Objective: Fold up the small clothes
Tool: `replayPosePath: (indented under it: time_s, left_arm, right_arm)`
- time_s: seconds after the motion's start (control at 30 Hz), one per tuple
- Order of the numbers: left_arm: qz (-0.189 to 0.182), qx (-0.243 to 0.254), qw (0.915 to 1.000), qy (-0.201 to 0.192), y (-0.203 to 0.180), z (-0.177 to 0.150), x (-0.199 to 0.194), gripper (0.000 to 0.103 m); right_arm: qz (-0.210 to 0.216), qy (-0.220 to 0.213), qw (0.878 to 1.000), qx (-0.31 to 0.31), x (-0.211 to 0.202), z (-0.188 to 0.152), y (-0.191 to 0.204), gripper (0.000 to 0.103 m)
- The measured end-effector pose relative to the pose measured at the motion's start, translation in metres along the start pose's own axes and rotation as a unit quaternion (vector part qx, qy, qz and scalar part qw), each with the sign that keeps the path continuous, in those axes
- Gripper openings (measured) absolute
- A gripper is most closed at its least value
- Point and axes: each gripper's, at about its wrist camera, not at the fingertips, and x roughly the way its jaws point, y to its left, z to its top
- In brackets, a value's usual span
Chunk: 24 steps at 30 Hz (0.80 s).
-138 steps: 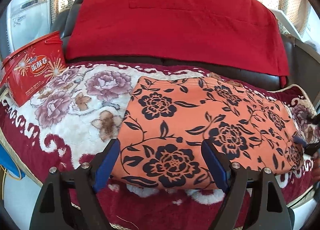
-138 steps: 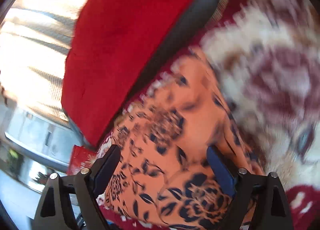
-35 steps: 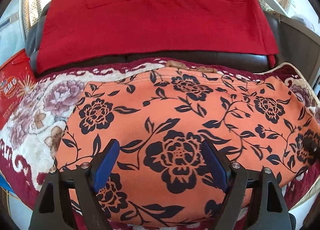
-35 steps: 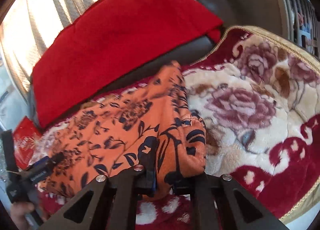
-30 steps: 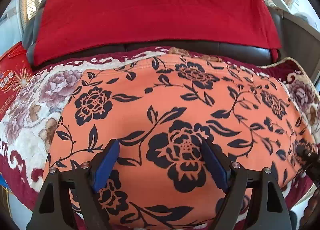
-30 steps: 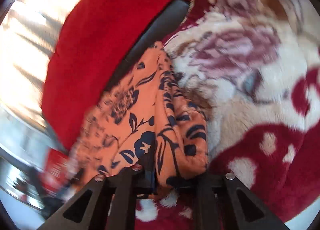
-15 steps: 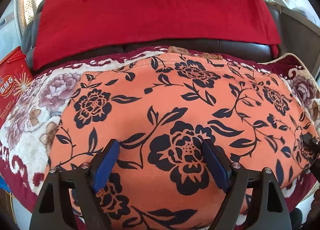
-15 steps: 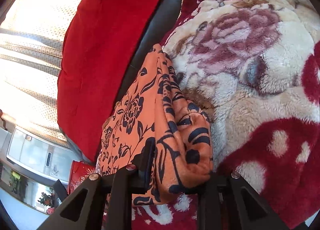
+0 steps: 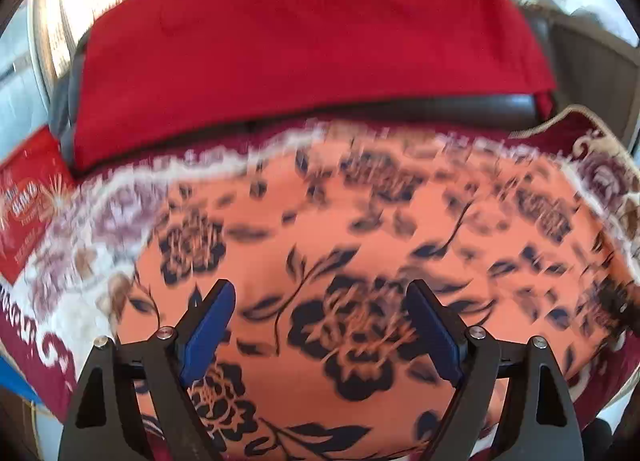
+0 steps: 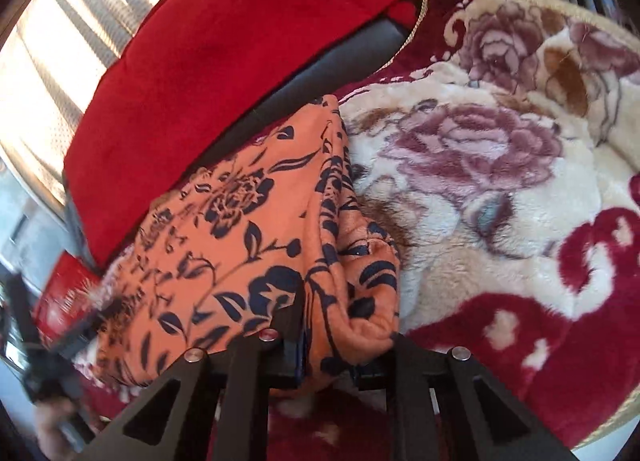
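I see a plush floral blanket (image 10: 500, 189) covering the seat, with a red cloth (image 9: 304, 45) draped over the backrest at twelve o'clock. An orange garment with dark flowers (image 9: 360, 245) lies spread across the blanket's centre. A red box (image 9: 28, 205) stands at nine o'clock. My left tongs (image 9: 320, 321) hang above the garment, wide apart and empty. My right tongs (image 10: 328, 345) have just tightened, clamped on the garment's bunched edge at six o'clock in their view
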Motion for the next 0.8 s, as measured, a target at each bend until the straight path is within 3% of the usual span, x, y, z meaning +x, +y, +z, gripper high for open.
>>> replayPosePath:
  time_s: [0.07, 0.17, 0.33, 0.53, 0.6, 0.63, 0.67, 0.7, 0.8]
  left_arm:
    - [0.001, 0.017, 0.9999, 0.001, -0.009, 0.002, 0.002, 0.088]
    - [0.007, 0.038, 0.9978, 0.053, -0.021, -0.007, 0.029, 0.088]
    - [0.007, 0.022, 0.9991, 0.036, -0.019, -0.013, 0.031, 0.091]
    - [0.013, 0.02, 0.9992, 0.032, -0.018, -0.012, 0.035, 0.096]
    - [0.015, 0.02, 0.9993, 0.028, -0.016, -0.013, 0.035, 0.097]
    - [0.016, 0.019, 0.9993, 0.028, -0.015, -0.019, 0.032, 0.097]
    - [0.014, 0.019, 0.9993, 0.028, -0.012, -0.019, 0.035, 0.097]
    - [0.013, 0.018, 0.9993, 0.03, -0.011, -0.019, 0.035, 0.097]
    - [0.011, 0.017, 0.9993, 0.032, -0.011, -0.02, 0.035, 0.097]
  right_arm:
    - [-0.008, -0.003, 1.0, -0.009, -0.004, -0.001, -0.001, 0.016]
    - [-0.014, -0.006, 1.0, -0.019, -0.008, -0.004, -0.005, 0.016]
    - [0.035, -0.008, 0.999, 0.035, -0.024, -0.008, -0.04, 0.026]
    - [0.052, -0.041, 0.994, 0.09, -0.055, 0.011, -0.069, 0.03]
    - [0.087, -0.035, 0.991, 0.091, -0.051, 0.029, -0.069, 0.036]
    - [0.099, -0.028, 0.991, 0.089, -0.046, 0.038, -0.066, 0.045]
    - [0.12, -0.012, 0.989, 0.081, -0.036, 0.049, -0.06, 0.068]
    - [0.141, 0.003, 0.987, 0.073, -0.025, 0.058, -0.054, 0.075]
    - [0.152, 0.048, 0.986, 0.045, 0.018, 0.09, -0.035, 0.076]
